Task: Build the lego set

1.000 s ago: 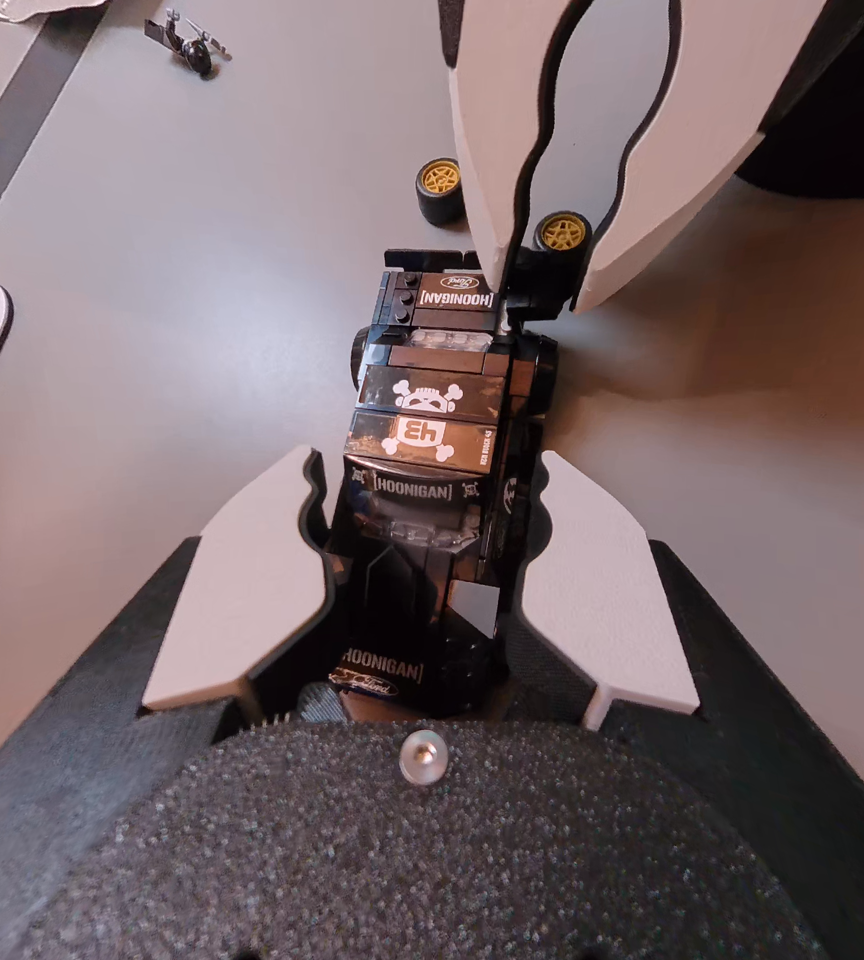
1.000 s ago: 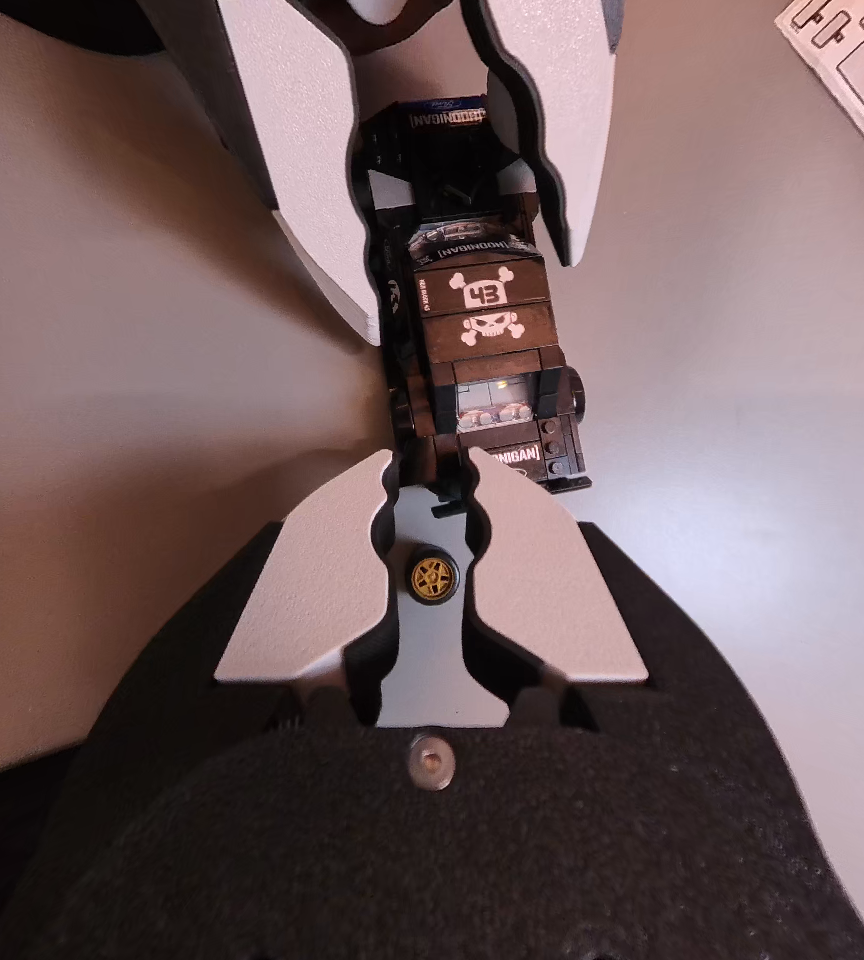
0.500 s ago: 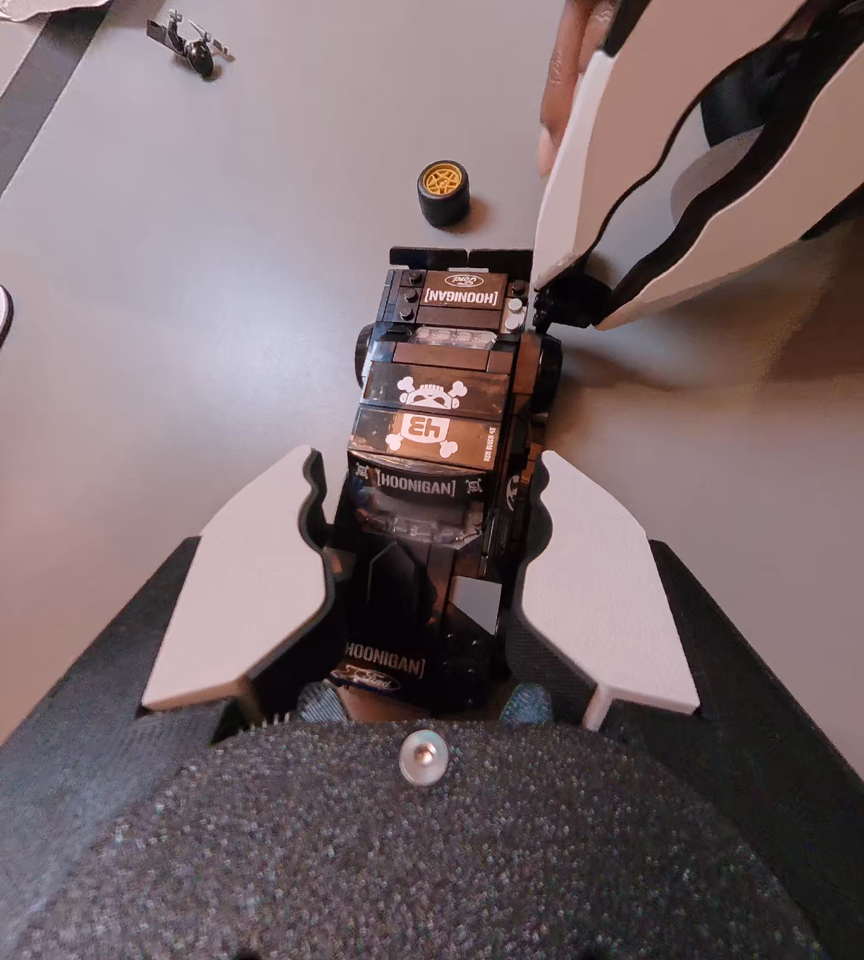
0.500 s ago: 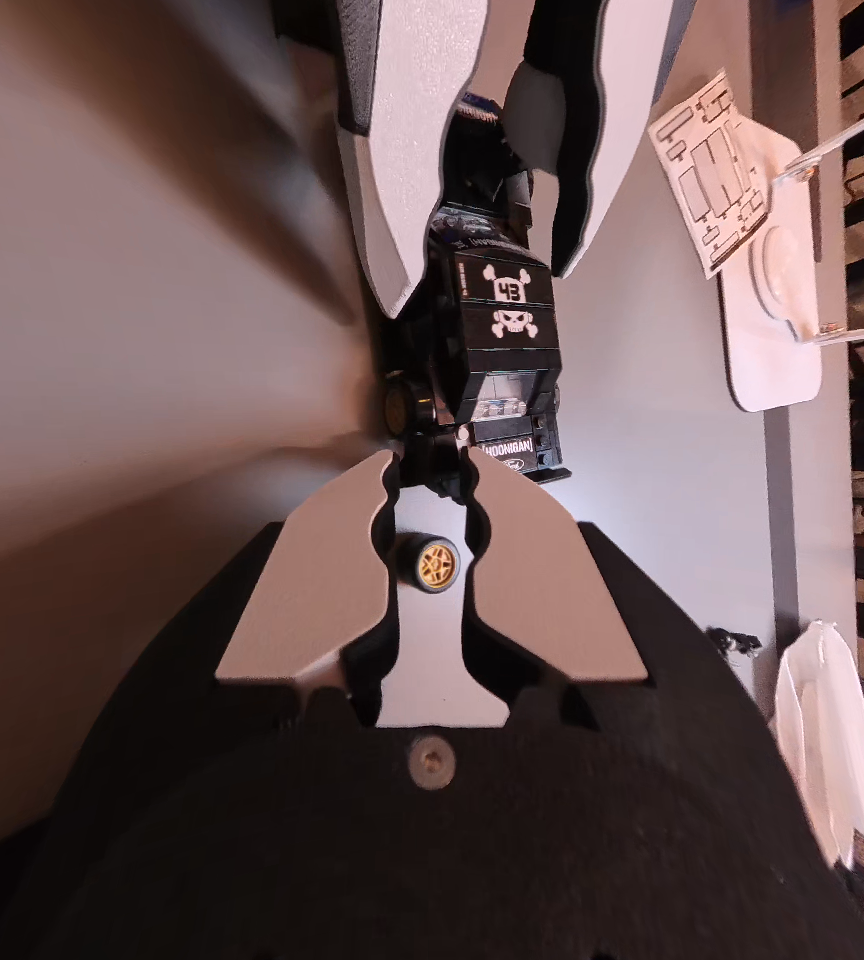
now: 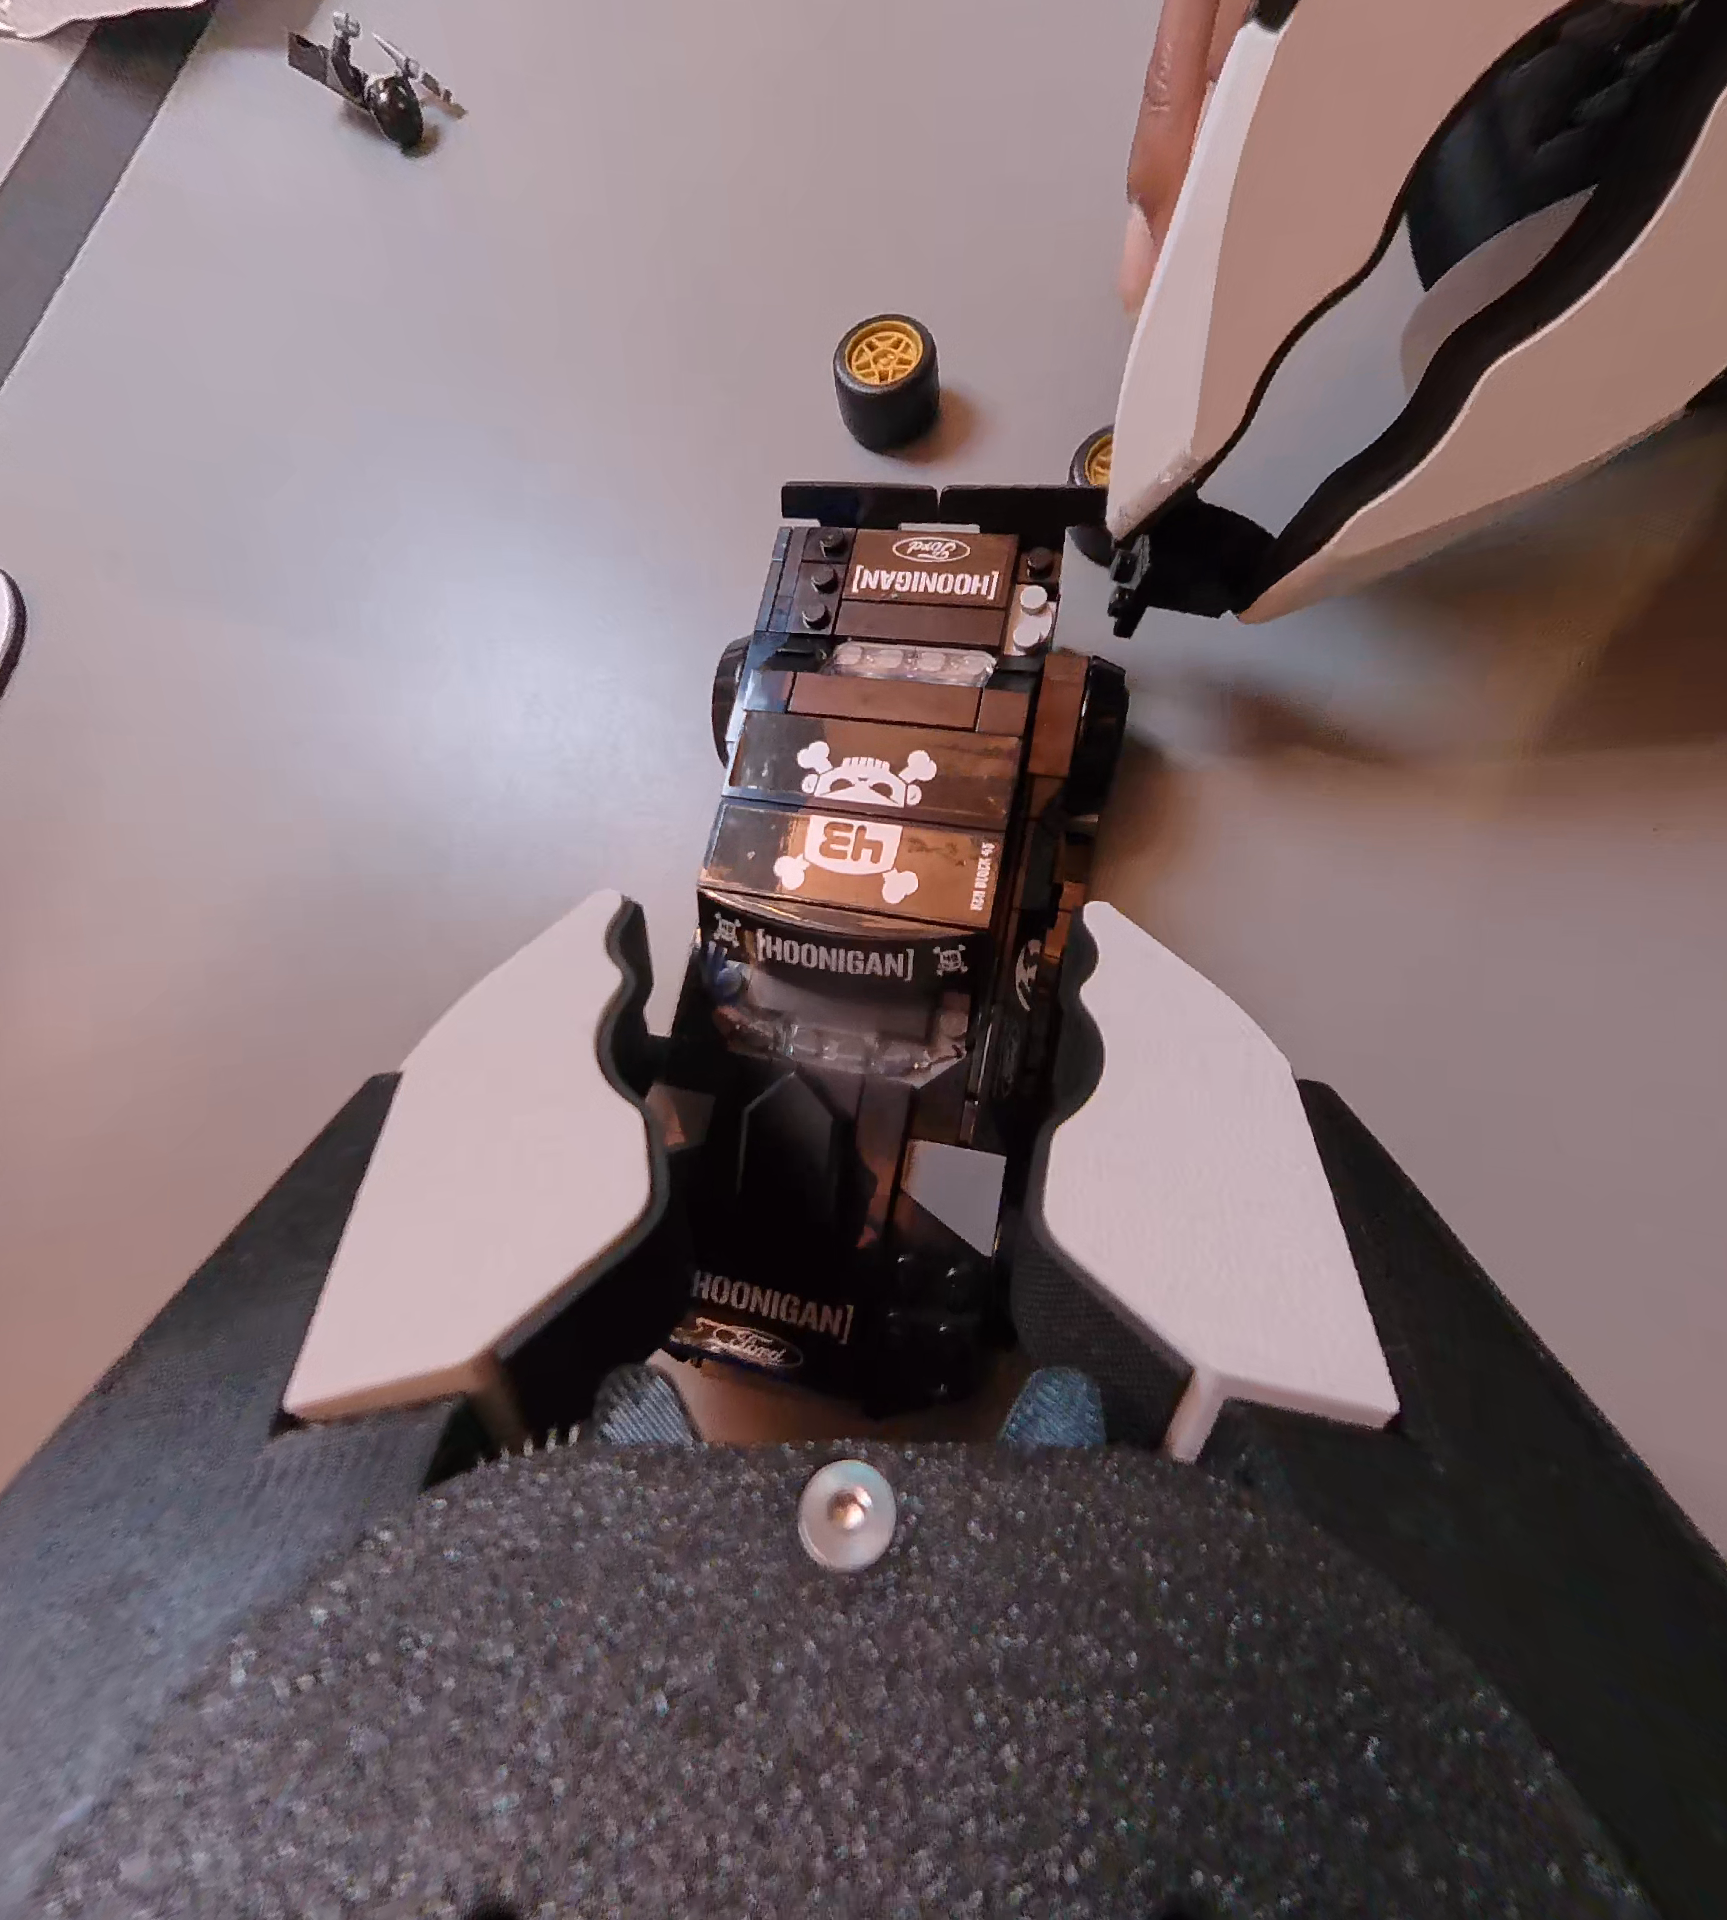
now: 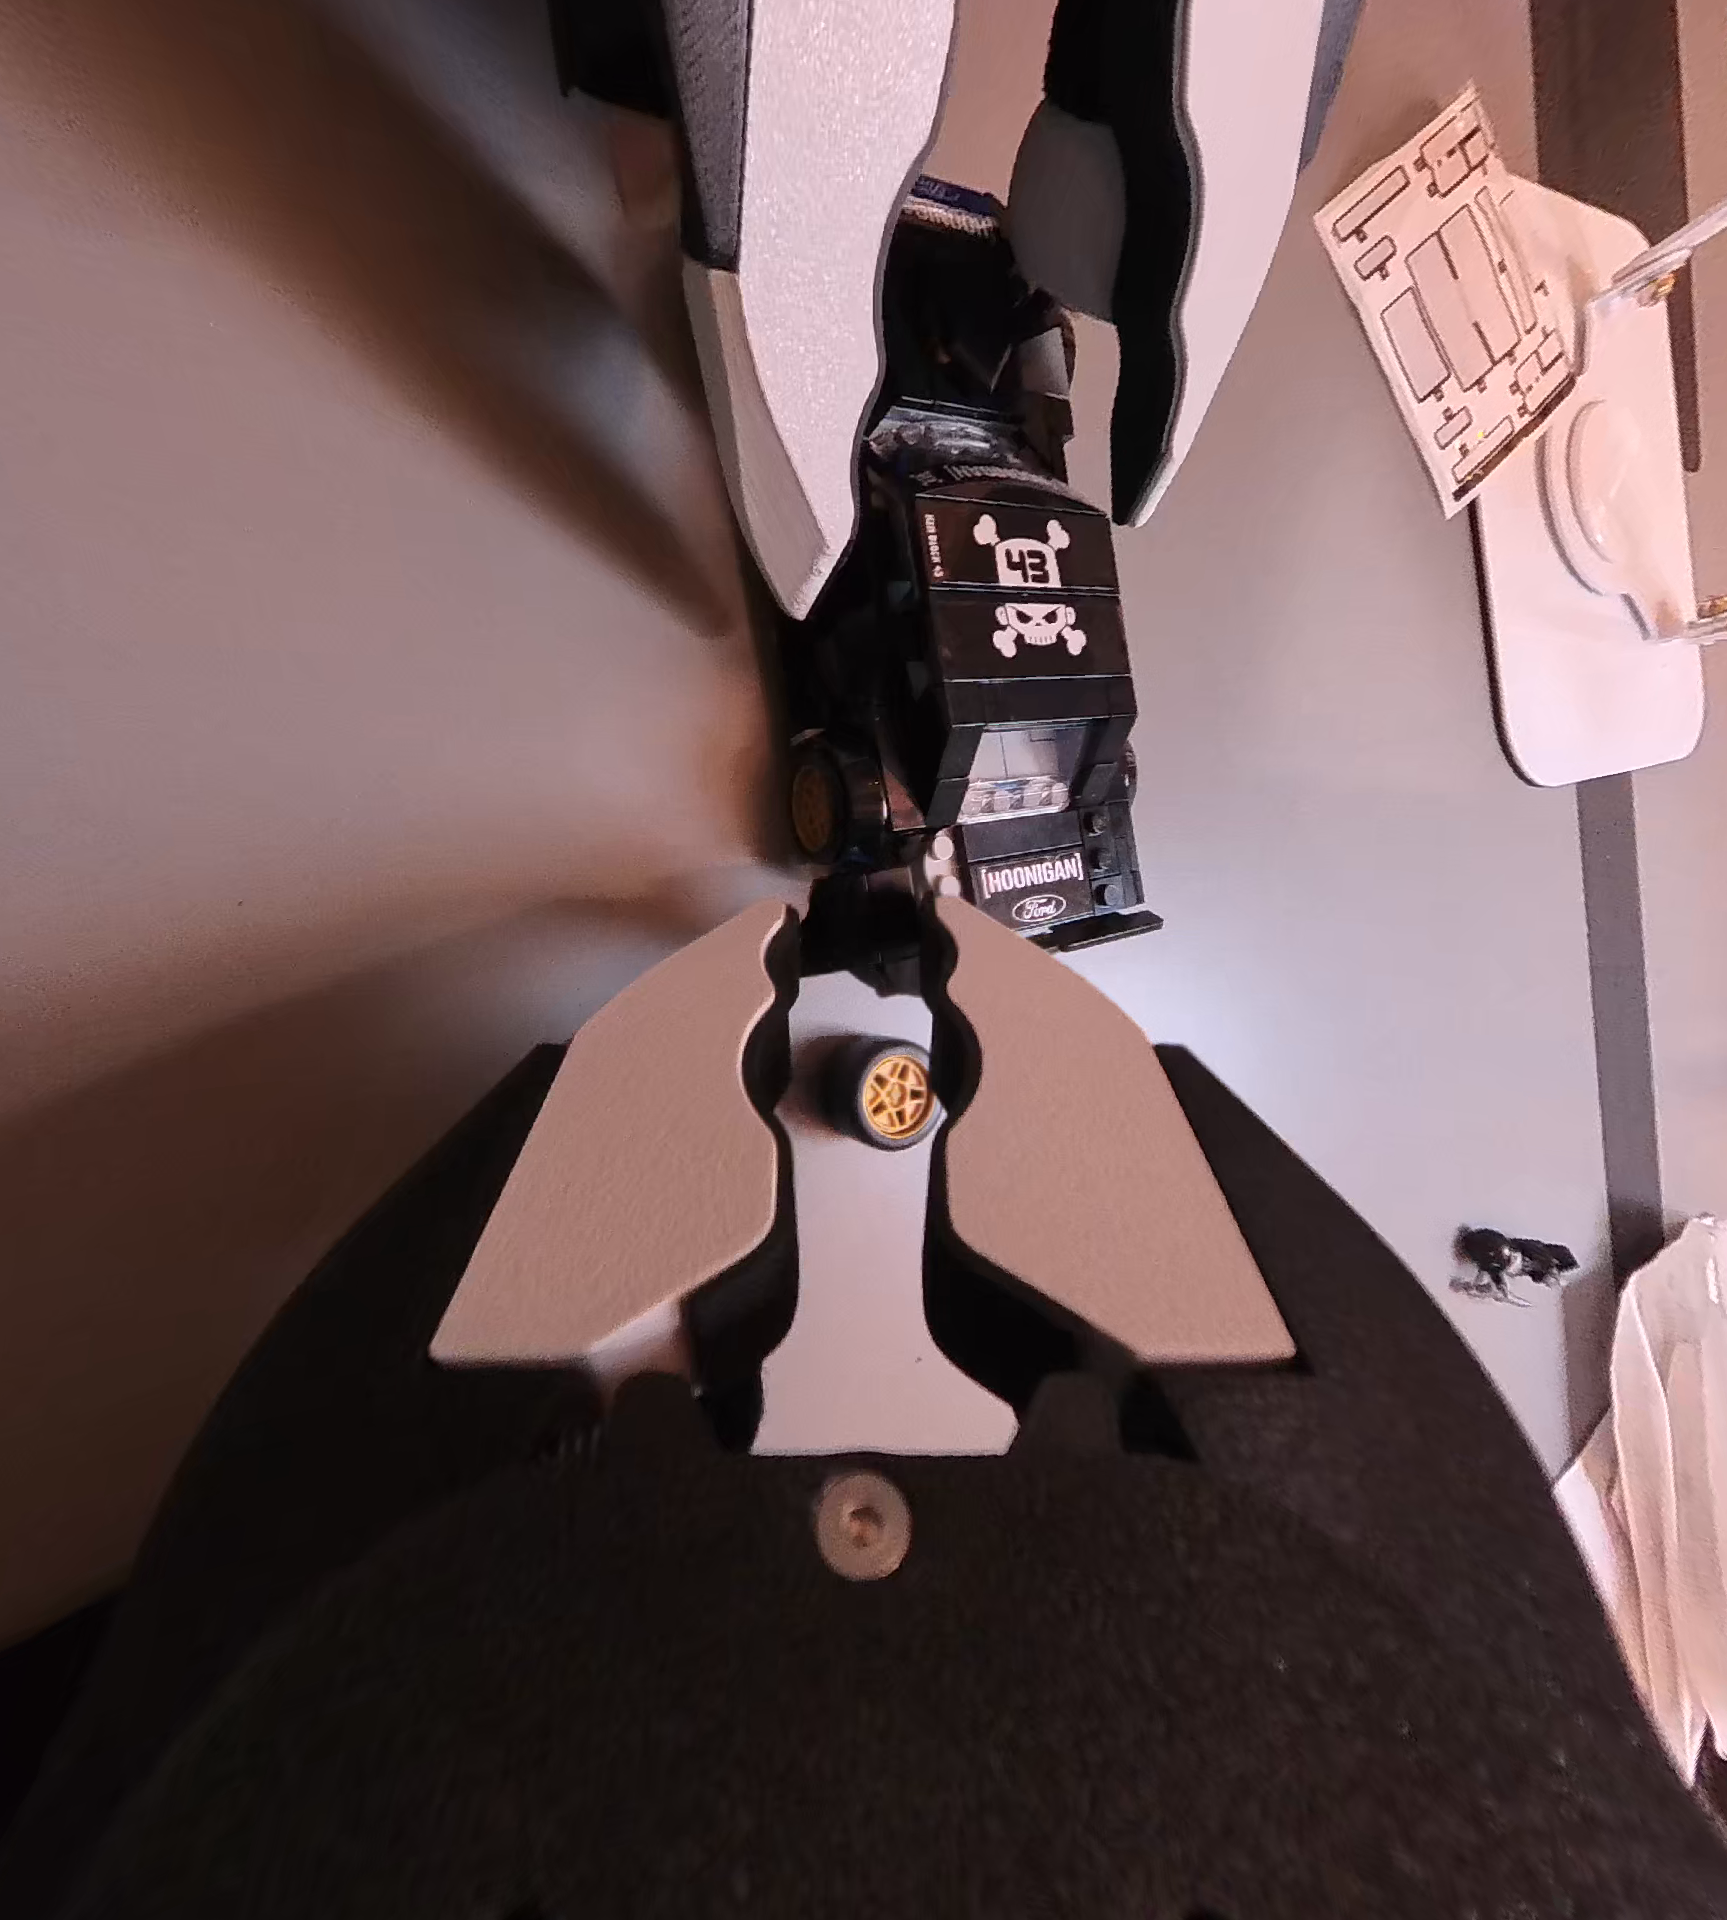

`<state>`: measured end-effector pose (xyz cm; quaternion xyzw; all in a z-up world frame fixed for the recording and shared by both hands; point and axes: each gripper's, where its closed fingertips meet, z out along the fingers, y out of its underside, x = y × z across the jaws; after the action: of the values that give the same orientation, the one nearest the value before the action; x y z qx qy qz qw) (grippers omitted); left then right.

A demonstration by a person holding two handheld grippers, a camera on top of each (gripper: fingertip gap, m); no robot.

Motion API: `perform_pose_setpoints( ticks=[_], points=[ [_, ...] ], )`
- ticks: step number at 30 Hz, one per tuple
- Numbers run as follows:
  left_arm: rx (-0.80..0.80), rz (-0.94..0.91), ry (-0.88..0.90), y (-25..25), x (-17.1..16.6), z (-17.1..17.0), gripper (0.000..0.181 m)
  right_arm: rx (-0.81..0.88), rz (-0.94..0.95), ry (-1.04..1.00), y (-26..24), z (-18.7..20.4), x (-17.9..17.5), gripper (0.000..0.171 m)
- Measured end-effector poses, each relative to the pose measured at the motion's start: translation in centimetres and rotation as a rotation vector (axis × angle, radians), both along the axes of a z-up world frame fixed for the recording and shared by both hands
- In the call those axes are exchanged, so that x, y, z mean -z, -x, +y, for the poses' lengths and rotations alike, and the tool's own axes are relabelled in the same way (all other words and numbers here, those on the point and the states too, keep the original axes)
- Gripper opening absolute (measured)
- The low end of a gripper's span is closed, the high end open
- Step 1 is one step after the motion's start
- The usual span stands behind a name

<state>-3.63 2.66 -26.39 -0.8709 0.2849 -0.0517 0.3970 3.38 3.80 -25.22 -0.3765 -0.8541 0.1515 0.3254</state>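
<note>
A black lego car (image 5: 869, 831) with white skull stickers lies on the grey table. My left gripper (image 5: 859, 920) is shut on its front half, one finger on each side. My right gripper (image 6: 864, 925) is shut on a small black piece (image 6: 854, 940), which it holds just off the car's rear right corner. The gripper also shows in the left wrist view (image 5: 1186, 566). A loose black wheel with a gold hub (image 5: 885, 379) lies behind the car. A second wheel (image 6: 890, 1101) lies on the table under my right gripper. The car also shows in the right wrist view (image 6: 1015, 665).
A small black and grey part (image 5: 381, 88) lies at the far left. A sticker sheet (image 6: 1441, 312), a white base plate (image 6: 1607, 665) and a white paper bag (image 6: 1690, 1475) sit along the table's side. A dark strip (image 5: 7, 239) crosses the table.
My right gripper has swung to the right, away from over the car's rear, and now holds the small black piece slightly off the corner. My left gripper and the car have stayed put.
</note>
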Motion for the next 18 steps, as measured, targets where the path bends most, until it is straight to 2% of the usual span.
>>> perform_pose_setpoints(
  ticks=[12, 18],
  points=[
    [0.001, 0.003, 0.002, -0.01, 0.03, -0.05, 0.075, 0.033, 0.032, 0.028, 0.08, -0.06, 0.08, 0.022],
    [0.005, 0.01, 0.004, -0.05, 0.09, -0.11, 0.076, 0.049, -0.029, 0.028, 0.4, 0.13, 0.24, 0.022]
  ],
)
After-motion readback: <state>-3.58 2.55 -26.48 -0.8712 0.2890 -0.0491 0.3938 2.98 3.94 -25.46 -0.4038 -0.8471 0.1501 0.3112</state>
